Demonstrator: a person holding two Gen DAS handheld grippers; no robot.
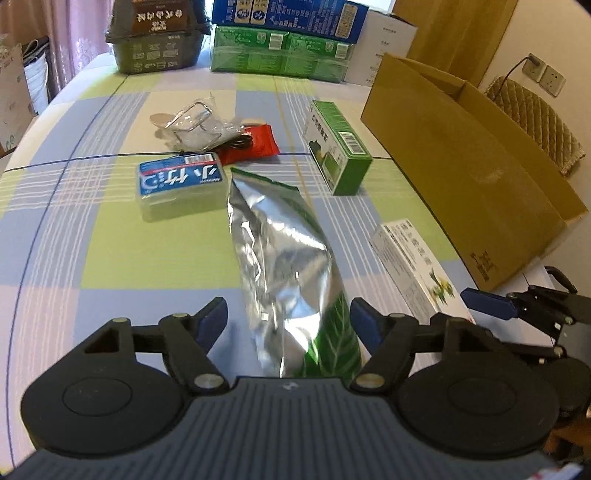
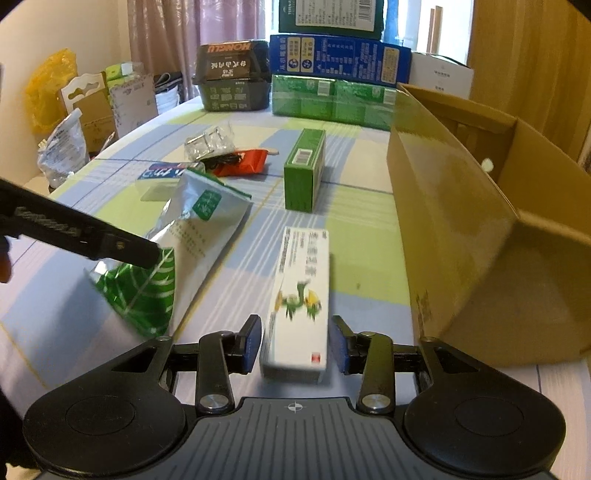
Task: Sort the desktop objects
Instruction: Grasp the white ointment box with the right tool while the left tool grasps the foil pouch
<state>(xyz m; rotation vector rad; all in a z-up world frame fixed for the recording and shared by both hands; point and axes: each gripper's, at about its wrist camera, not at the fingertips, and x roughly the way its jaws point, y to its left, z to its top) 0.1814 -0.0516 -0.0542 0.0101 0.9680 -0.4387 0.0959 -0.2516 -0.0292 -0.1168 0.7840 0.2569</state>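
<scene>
Left tongs (image 1: 288, 317) open, straddling foil pouch (image 1: 284, 258); right tongs (image 2: 295, 341) open around white carton (image 2: 301, 295) beside cardboard box (image 2: 461, 236).

Pink curtain (image 2: 166, 33), wall socket (image 1: 543, 72), quilted chair back (image 1: 535, 122)
</scene>
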